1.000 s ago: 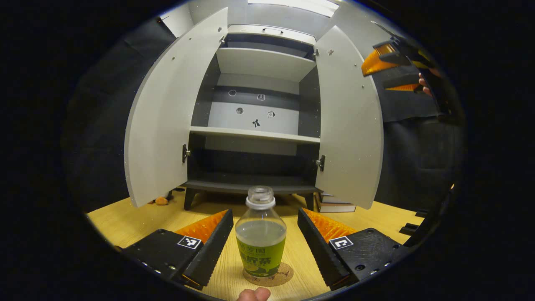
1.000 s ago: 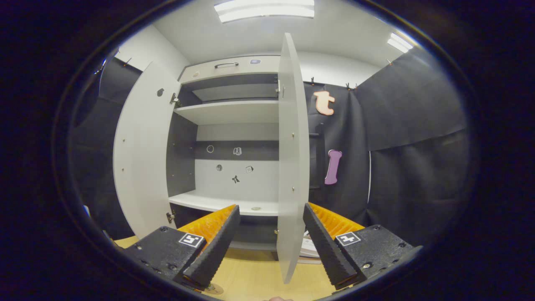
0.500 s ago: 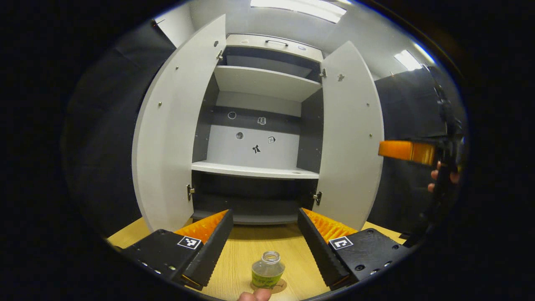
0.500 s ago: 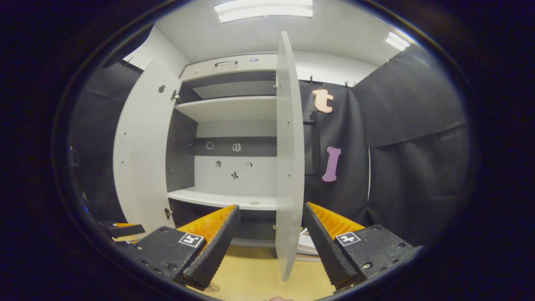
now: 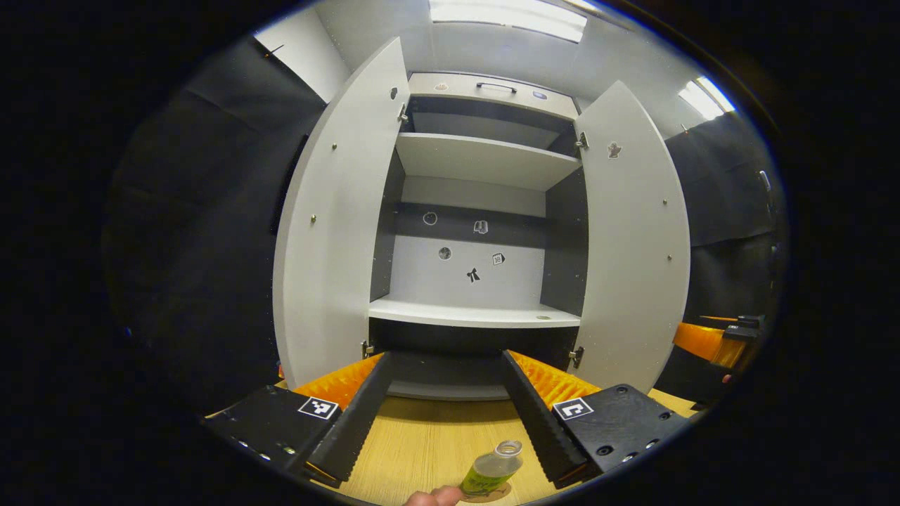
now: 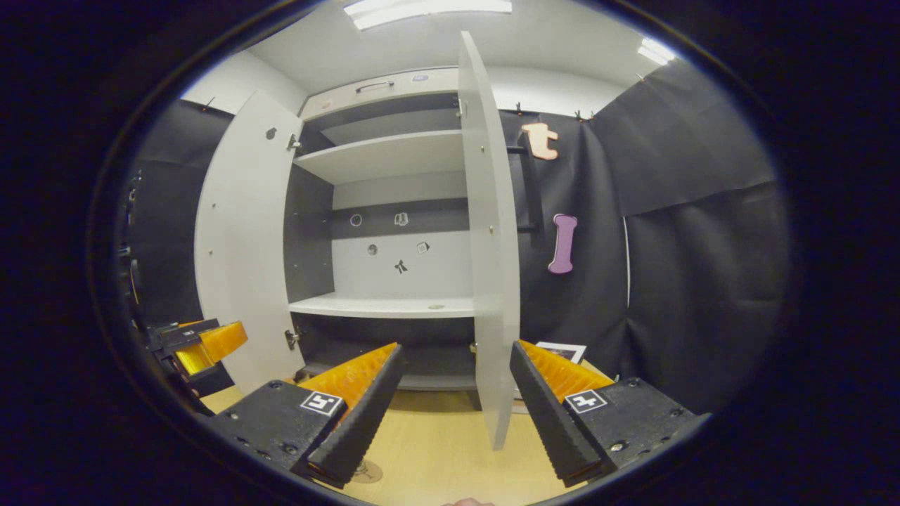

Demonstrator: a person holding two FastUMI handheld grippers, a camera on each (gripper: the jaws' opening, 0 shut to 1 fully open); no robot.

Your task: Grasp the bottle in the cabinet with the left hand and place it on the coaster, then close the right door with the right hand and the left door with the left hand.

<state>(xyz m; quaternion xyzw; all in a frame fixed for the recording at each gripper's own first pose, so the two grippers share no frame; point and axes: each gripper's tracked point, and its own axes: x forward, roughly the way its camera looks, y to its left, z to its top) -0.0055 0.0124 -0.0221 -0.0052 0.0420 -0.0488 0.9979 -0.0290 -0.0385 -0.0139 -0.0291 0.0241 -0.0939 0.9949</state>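
In the left gripper view, the left door [image 5: 330, 239] stands open ahead of the left tool [image 5: 441, 411], whose fingers are spread apart and empty. Below them the bottle [image 5: 492, 473] stands on the coaster [image 5: 492, 496] on the worktop [image 5: 429, 443], long axis upright, mouth up. In the right gripper view, the right door [image 6: 489, 246] stands edge-on between the right tool's [image 6: 453, 404] parted fingers.

Black cloth walls [image 6: 703, 246], white ceiling with strip lights [image 5: 506, 10] (pretty bright), light wood tabletop [image 5: 436, 443].
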